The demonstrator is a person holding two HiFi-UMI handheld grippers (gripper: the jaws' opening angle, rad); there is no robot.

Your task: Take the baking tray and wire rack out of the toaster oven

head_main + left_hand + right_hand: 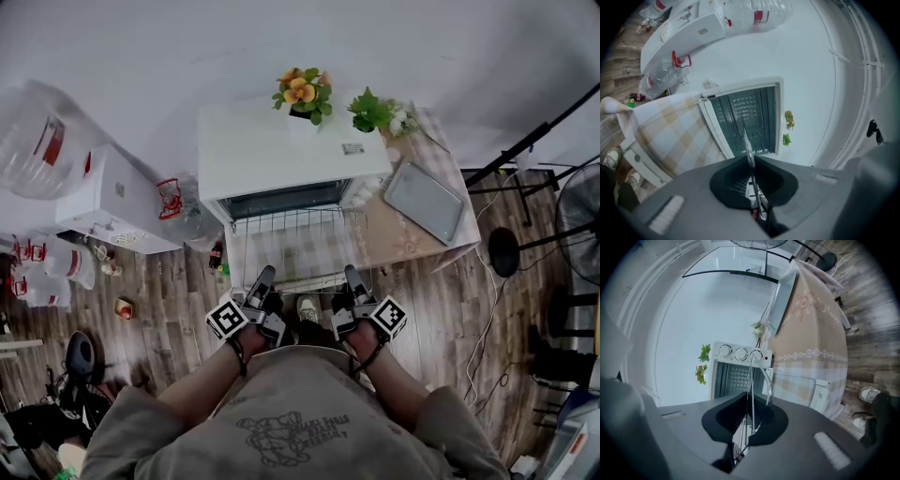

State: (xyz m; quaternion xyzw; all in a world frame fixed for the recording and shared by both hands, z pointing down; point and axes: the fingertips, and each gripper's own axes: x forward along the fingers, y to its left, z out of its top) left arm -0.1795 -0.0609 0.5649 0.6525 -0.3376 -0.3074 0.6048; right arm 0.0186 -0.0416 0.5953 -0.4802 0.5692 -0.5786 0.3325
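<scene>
The left gripper (265,274) and right gripper (352,272) are each clamping shut on the near edge of the wire rack (300,246), holding it at 6 o'clock from the toaster oven (281,150). The baking tray (425,200) is lying on the table (394,242) at the oven's 3 o'clock.

The white box-shaped toaster oven (281,150) stands on the left part of the cloth-covered table (394,246) before me. The metal wire rack (300,246) lies level in front of the oven's mouth, between it and me. My left gripper (266,274) is clamped on the rack's near edge at the left, my right gripper (351,272) at the right. The flat grey baking tray (424,200) lies on the table right of the oven. Two potted plants (304,94) sit side by side at the oven's far edge.
</scene>
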